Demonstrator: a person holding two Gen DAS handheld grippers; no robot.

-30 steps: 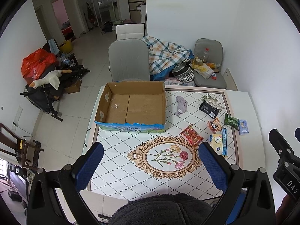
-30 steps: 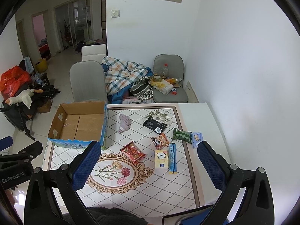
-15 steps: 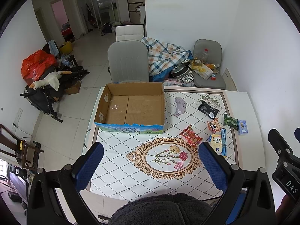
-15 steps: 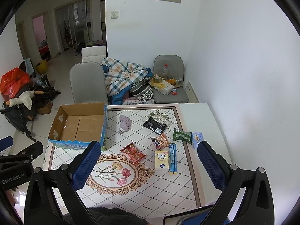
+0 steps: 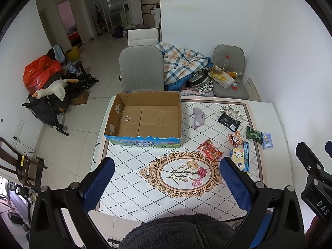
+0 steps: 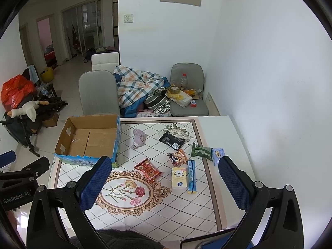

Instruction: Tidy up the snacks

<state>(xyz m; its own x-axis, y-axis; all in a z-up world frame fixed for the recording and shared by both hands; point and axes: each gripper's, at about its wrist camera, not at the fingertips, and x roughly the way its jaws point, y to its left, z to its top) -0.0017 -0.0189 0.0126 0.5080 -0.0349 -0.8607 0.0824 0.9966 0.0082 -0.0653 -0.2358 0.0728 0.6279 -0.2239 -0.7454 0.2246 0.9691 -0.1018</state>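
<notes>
Nearest, both grippers hover above the near edge of the tabletop [image 5: 128, 188], each held by a person in a dark fleece garment [image 5: 176, 232]. Left gripper [image 5: 166, 186] has its blue-padded jaws spread wide with nothing between them; right gripper [image 6: 166, 186] is likewise wide apart and empty.

Beyond them, past a flower medallion [image 5: 182, 173] printed on the tabletop, the snacks lie scattered on the right half. A red packet [image 6: 147, 168] sits closest to the middle. Just right of it lie a yellow packet [image 6: 179, 177] and a long blue stick pack [image 6: 191, 176] side by side. Behind those are an orange cartoon bag [image 6: 177, 158], a green packet [image 6: 201, 151] touching a small pale-blue packet [image 6: 217, 154], then a black pouch [image 6: 171, 141].

On the left half stands an open cardboard box [image 5: 145, 118], empty of snacks. A crumpled lilac cloth [image 5: 198, 117] lies between box and pouch.

Farther back stand grey chairs [image 5: 141, 68] and a plaid blanket [image 5: 182, 62].
</notes>
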